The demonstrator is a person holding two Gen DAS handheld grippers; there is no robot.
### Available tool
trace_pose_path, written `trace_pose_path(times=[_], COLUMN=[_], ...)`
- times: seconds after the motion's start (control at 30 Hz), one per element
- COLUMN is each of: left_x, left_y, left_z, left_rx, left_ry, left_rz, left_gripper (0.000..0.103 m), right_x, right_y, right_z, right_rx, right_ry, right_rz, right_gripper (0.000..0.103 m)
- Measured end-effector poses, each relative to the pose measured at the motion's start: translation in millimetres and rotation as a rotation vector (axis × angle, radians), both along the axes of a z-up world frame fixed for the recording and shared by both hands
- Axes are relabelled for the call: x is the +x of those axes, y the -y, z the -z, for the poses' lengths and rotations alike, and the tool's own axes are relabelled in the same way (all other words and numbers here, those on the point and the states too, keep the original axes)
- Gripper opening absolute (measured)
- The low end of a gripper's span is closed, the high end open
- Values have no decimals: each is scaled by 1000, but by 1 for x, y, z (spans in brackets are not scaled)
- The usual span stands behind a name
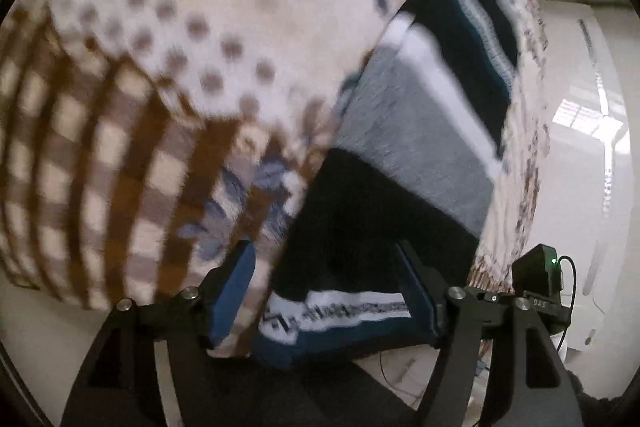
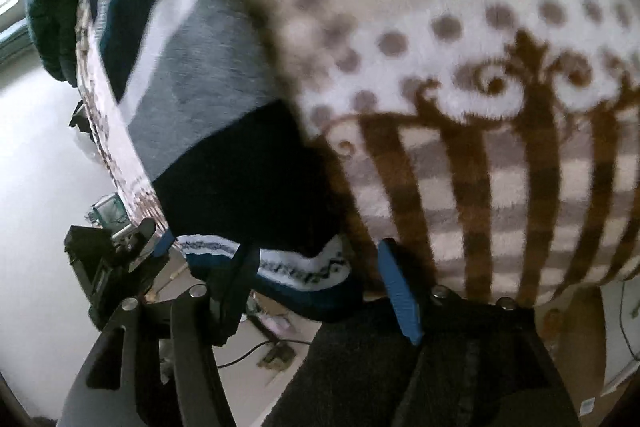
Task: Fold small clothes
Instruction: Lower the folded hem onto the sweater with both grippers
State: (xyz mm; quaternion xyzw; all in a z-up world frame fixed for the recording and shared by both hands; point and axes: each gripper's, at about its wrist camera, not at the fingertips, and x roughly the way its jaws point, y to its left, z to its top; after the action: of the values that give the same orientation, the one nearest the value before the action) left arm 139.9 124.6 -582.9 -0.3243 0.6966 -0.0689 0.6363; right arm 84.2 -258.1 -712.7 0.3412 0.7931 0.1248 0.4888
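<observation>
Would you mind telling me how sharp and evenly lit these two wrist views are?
Left wrist view: the blanket and striped garment are motion-smeared, the left gripper sharper; window glare reflects at right. Right wrist view: similar smear on the garment, a dark shadow along its edge, the right gripper crisp. Both show fisheye bending and black corners.

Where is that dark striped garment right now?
The striped garment lies on the patterned blanket, its white-banded hem between the left gripper fingers; the right gripper frames it too.
</observation>
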Motion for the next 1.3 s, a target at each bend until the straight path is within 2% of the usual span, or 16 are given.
trace_pose_path(times=[0.1, 0.2, 0.23, 0.27, 0.3, 0.37, 0.4, 0.43, 0.53, 0.7, 0.87, 1.03, 1.17, 1.3], left_x=[1, 1, 0, -1, -4, -9, -9, -9, -6, 20, 90, 189, 278, 362], left_y=[10, 20, 24, 28, 29, 27, 26, 22, 14, 14, 16, 25, 28, 33], left_z=[18, 12, 9, 7, 5, -3, -6, -13, -33, -81, -118, -116, -103, -80], left_rx=[-34, -38, -36, -34, -40, -52, -53, -63, -104, -159, -235, -299, -291, -283], left_ry=[-18, 14, 15, 12, 8, 9, 7, 8, 11, 84, 205, 287, 319, 313], left_rz=[22, 38, 52, 66, 74, 49, 30, 0, -74, -127, -209, -257, -257, -238], left_gripper=[69, 68, 49, 16, 10, 10, 10, 10, 9, 9, 9, 10, 10, 10], right_x=[0, -3, -4, -5, -4, -7, -8, -9, -7, 18, 80, 171, 254, 334], right_y=[4, -3, -5, -9, -16, -27, -29, -31, -37, -43, -39, -32, -17, -8], right_z=[15, 25, 26, 28, 27, 25, 23, 19, 2, -57, -120, -154, -156, -140], right_rx=[40, 83, 89, 94, 99, 106, 112, 117, 123, 184, 223, 237, 199, 155], right_ry=[-14, -19, -21, -19, -13, -3, -4, 3, 34, 140, 274, 399, 461, 485], right_rz=[4, 26, 38, 43, 43, 36, 34, 42, 54, 83, 160, 246, 294, 326], right_gripper=[64, 67, 67, 67, 64, 41, 21, 17, 13, 12, 12, 12, 12, 12])
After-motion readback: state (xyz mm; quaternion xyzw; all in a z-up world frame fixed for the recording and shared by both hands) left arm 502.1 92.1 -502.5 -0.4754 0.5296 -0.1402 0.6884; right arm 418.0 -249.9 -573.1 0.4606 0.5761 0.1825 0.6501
